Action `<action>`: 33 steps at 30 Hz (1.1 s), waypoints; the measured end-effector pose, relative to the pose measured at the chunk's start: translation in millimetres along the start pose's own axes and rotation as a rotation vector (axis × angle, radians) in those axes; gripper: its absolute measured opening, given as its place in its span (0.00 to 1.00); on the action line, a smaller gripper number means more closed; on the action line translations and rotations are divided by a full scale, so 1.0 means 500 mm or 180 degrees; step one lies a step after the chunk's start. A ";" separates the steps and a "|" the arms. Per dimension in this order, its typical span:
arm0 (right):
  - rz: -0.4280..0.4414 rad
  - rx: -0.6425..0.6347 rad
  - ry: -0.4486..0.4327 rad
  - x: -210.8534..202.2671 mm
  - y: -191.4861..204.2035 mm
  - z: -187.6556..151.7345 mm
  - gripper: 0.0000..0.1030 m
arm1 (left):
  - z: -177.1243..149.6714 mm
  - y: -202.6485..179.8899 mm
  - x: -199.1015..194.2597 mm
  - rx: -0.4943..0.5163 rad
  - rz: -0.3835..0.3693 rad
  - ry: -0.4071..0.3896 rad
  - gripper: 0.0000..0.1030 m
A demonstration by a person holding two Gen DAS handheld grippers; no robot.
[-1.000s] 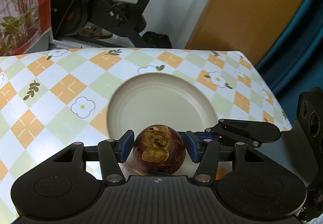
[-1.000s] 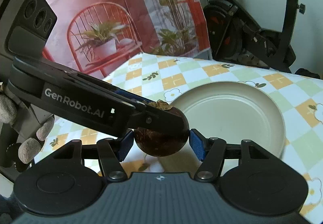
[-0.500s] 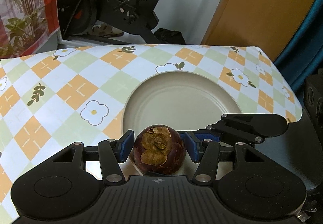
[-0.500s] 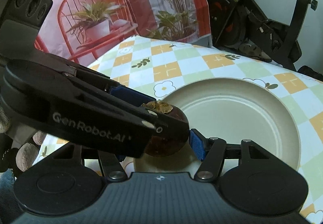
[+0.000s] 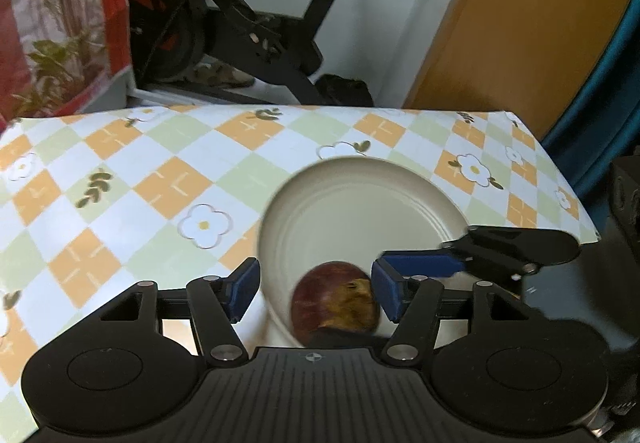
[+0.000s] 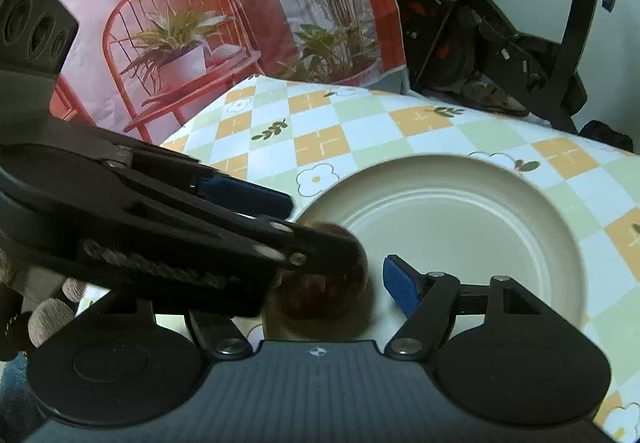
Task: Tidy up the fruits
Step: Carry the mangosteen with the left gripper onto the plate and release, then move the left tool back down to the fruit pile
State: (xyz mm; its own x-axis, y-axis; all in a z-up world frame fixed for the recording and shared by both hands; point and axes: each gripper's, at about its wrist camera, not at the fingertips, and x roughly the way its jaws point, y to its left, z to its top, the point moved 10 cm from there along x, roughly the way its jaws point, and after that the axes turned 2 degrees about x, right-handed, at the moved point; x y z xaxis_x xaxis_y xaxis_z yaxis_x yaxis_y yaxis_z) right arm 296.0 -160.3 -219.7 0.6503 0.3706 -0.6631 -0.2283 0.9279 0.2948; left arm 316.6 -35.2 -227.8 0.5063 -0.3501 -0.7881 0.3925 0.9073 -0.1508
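Note:
A dark purple mangosteen (image 5: 335, 301) lies blurred at the near edge of a cream plate (image 5: 360, 203) on the checkered tablecloth. My left gripper (image 5: 316, 283) is open, its blue pads apart, with the fruit loose close to the right pad. In the right wrist view the mangosteen (image 6: 324, 295) is partly hidden under the left gripper's black finger (image 6: 224, 239). My right gripper (image 6: 320, 283) is open; only its right blue pad (image 6: 400, 289) shows, clear of the fruit. The plate (image 6: 460, 219) holds nothing else.
The table (image 5: 120, 179) with its orange, green and white flower cloth ends close beyond the plate. An exercise bike (image 5: 240, 23) stands behind it. A red plant-print backdrop (image 6: 200, 23) hangs at the left and an orange panel (image 5: 520, 23) at the right.
Both grippers were shut on the mangosteen from two sides; both have opened and the fruit has dropped onto the plate's near edge, shifting right and rolling.

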 end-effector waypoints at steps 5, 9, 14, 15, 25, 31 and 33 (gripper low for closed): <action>-0.0040 0.0027 -0.0122 -0.049 0.001 0.002 0.71 | -0.007 -0.002 -0.055 -0.0005 0.0085 -0.0149 0.62; -0.0033 0.0029 -0.0255 -0.105 0.012 0.000 0.71 | -0.018 -0.010 -0.111 0.0013 0.0157 -0.0308 0.62; -0.0025 0.0064 -0.0427 -0.180 0.022 -0.016 0.71 | -0.042 -0.029 -0.177 -0.0041 0.0198 -0.0490 0.62; -0.0032 0.0069 -0.0442 -0.189 0.024 -0.021 0.71 | -0.049 -0.034 -0.191 -0.0044 0.0201 -0.0529 0.62; -0.0033 0.0126 -0.0574 -0.271 0.045 -0.112 0.68 | -0.126 -0.061 -0.255 -0.0130 0.0308 -0.0811 0.62; -0.0110 0.0246 -0.0540 -0.291 0.042 -0.182 0.53 | -0.198 -0.073 -0.263 -0.0233 0.0325 -0.0856 0.57; -0.0136 0.0300 -0.0488 -0.293 0.037 -0.207 0.49 | -0.218 -0.074 -0.264 -0.0253 0.0310 -0.0842 0.52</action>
State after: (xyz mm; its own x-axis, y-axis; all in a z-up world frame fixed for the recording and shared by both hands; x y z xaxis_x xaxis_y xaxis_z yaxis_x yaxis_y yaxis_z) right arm 121.6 -193.5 -188.4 0.7624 0.3139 -0.5659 -0.1340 0.9321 0.3366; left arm 151.6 2.8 -183.5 0.7253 -0.2995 -0.6198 0.2761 0.9514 -0.1367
